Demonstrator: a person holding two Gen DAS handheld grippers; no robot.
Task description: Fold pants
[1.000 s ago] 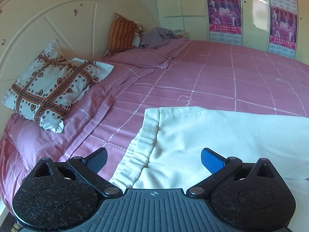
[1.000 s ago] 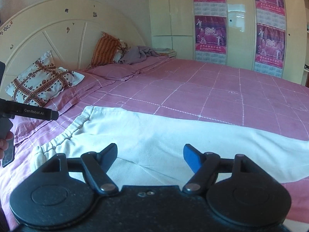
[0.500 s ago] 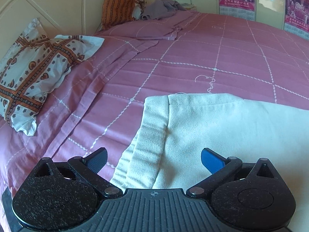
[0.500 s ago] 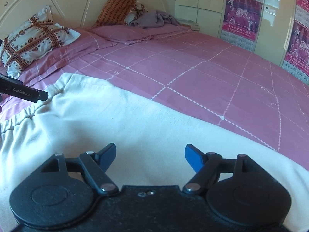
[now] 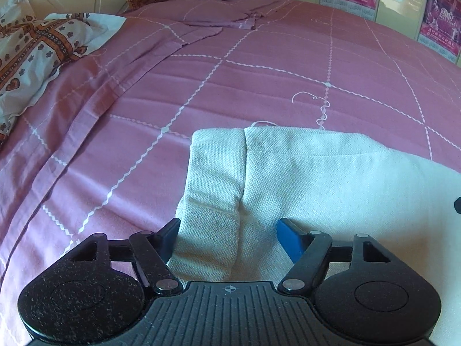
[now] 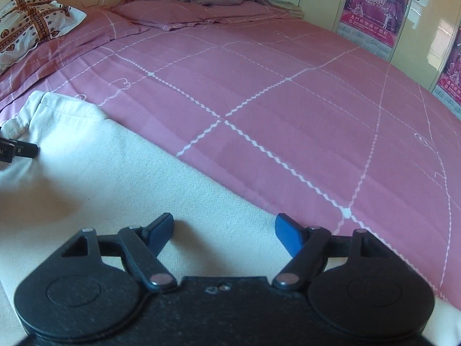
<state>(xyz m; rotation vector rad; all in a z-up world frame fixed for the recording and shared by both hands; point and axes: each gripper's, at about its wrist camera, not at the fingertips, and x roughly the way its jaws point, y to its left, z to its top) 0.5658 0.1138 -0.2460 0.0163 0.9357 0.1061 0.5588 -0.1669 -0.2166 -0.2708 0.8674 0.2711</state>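
1. Cream woven pants (image 5: 302, 178) lie flat on the pink quilted bedspread (image 5: 230, 72) in my left wrist view, the waistband (image 5: 213, 173) end nearest me. I judge they are spread out this way so that I can take hold of an edge and fold. My left gripper (image 5: 227, 233) stands wide open with nothing in it, its fingers either side of the waistband's near corner. A patterned pillow (image 5: 34, 52) sits far left.

2. Cream cloth also fills the lower left of my right wrist view, where a pant leg (image 6: 121, 178) runs across the bedspread. My right gripper (image 6: 224, 230) is spread wide and empty, low over the leg's far edge; whether it touches I cannot tell. My other tool pokes in at the left border.
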